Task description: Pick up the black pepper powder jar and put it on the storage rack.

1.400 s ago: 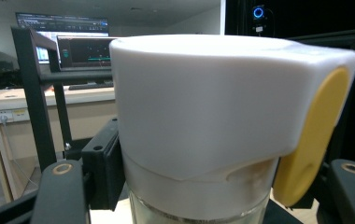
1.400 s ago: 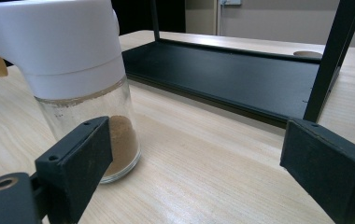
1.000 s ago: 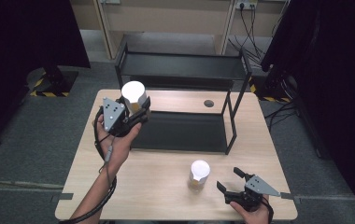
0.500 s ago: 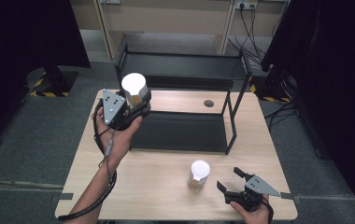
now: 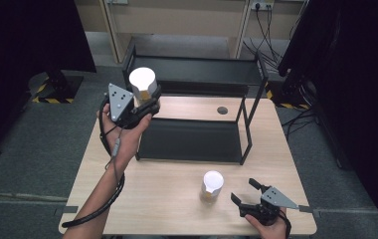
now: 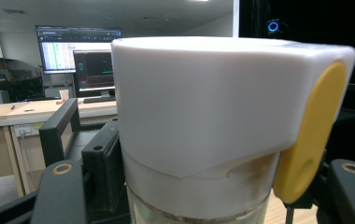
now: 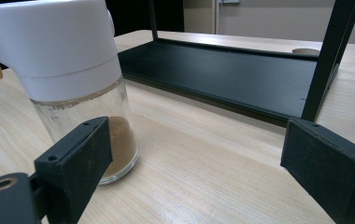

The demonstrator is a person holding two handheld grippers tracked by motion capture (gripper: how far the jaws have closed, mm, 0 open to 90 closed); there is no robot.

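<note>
A light wooden table (image 5: 142,199) takes up the middle of the high view, and on its far half stands a black two-tier rack (image 5: 197,112), top shelf toward the upper centre, lower tray just below it. At upper left the left gripper (image 5: 149,102) is raised above the rack's near left corner with its jaws clamped on a jar (image 5: 142,82) with a white cap; in the left gripper view that jar (image 6: 208,126) looms close, a yellow tab on its right side, glass below, the black jaws hugging it on both sides. A second jar (image 5: 212,186) with the same white cap stands on the table at lower centre, and in the right gripper view it (image 7: 73,79) sits at the left with brown powder in its glass base. The right gripper (image 5: 249,194) rests low at the lower right, jaws spread wide and holding nothing, just beside that jar but apart from it. As I read it, the job is shelving the jars on the rack: the first is lifted and nearly at the shelf yet not set down, the second is untouched, so placing one and fetching the other both remain.
</note>
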